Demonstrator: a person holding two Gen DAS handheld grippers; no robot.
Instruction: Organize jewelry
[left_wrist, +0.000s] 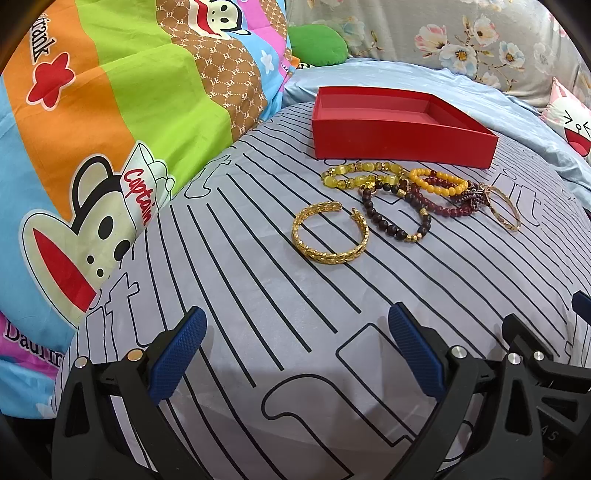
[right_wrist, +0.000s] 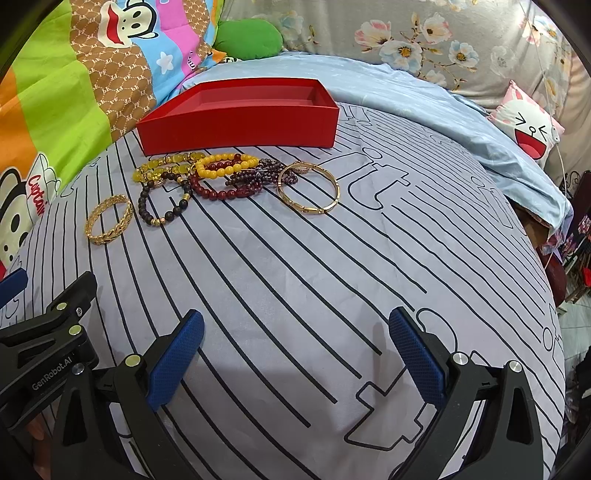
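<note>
Below, spread tongs (left_wrist: 295, 350), bracelets (left_wrist: 402, 195), red box (left_wrist: 402, 142)

Between both grippers and the jewelry lies a wide stretch of striped bed cover (right_wrist: 295, 277), flat, with nothing on it, so a straight path forward is free. The gold woven bangle (left_wrist: 330, 235) lies apart from the others, with room around it on every side. The beaded bracelets (right_wrist: 207, 177) are heaped together, touching and overlapping, and leave no gap to pass between. The thin gold bangle (right_wrist: 308, 192) touches this heap only at its far side. Just behind the heap stands the red box (right_wrist: 236, 125), its front wall closing the way further back. The colourful quilt (left_wrist: 92, 129) rises on the left.
</note>
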